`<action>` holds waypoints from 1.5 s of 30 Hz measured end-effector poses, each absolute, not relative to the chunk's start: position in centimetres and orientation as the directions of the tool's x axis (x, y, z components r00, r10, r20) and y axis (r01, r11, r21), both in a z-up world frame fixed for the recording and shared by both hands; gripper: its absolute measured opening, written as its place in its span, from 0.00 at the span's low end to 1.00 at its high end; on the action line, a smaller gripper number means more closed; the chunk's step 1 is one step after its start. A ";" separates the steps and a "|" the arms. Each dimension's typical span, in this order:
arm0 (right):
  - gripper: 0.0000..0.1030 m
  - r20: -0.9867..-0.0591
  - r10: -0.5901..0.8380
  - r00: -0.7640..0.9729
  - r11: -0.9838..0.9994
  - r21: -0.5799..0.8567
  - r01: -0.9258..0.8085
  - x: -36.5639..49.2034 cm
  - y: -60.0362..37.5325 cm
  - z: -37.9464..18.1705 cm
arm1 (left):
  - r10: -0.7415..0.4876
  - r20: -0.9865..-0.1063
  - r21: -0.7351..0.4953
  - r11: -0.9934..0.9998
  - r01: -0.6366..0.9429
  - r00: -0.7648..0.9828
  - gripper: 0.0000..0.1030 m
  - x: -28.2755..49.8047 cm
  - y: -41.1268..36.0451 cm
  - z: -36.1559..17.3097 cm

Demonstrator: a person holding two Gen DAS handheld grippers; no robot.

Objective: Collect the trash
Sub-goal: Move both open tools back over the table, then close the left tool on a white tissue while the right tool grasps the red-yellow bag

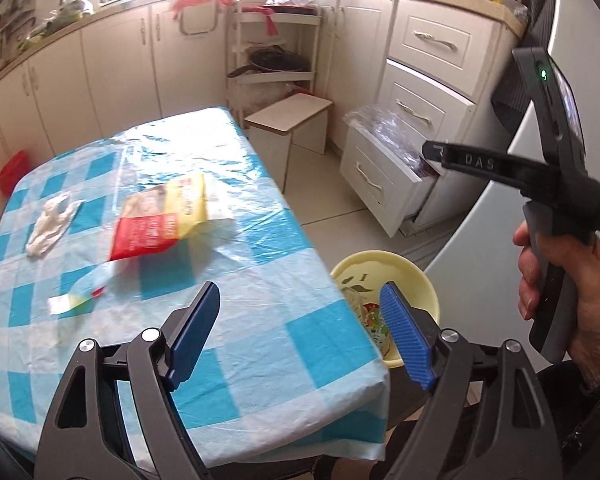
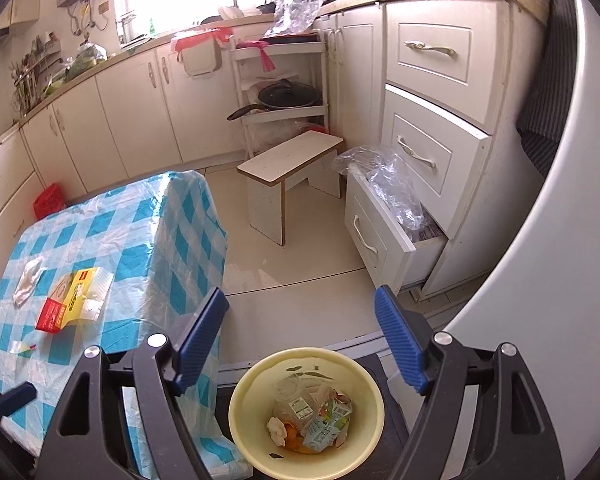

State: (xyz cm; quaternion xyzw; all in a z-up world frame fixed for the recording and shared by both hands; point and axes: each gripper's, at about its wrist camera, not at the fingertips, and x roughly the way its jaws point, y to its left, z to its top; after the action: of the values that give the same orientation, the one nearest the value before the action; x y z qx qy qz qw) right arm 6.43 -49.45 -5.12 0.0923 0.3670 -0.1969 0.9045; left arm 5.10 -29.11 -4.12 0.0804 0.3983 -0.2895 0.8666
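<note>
The left tongs point(image 1: 300, 332) stood wide apart and empty above the checked counter point(image 1: 260, 300); the right tongs point(image 2: 300, 340) gaped empty over the yellow bowl point(image 2: 252, 384) of crumpled wrappers point(image 2: 324, 420); a red-and-yellow packet point(image 1: 160, 220), a white tissue point(image 1: 50, 224) and a small scrap point(image 1: 74, 300) lay on the counter.
</note>
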 end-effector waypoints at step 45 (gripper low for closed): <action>0.06 -0.855 0.178 0.486 0.971 0.074 -0.226 21.7 -27.2 -11.9 | -0.239 -0.796 -0.007 0.922 0.386 0.556 0.11 29.8 -9.8 -10.9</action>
State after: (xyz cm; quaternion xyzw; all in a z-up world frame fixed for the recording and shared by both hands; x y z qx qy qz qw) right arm 21.70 -27.19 -11.89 -0.0243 0.4929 0.1173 0.8618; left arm 29.81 -9.83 -10.88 0.0845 0.4361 -0.1778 0.8781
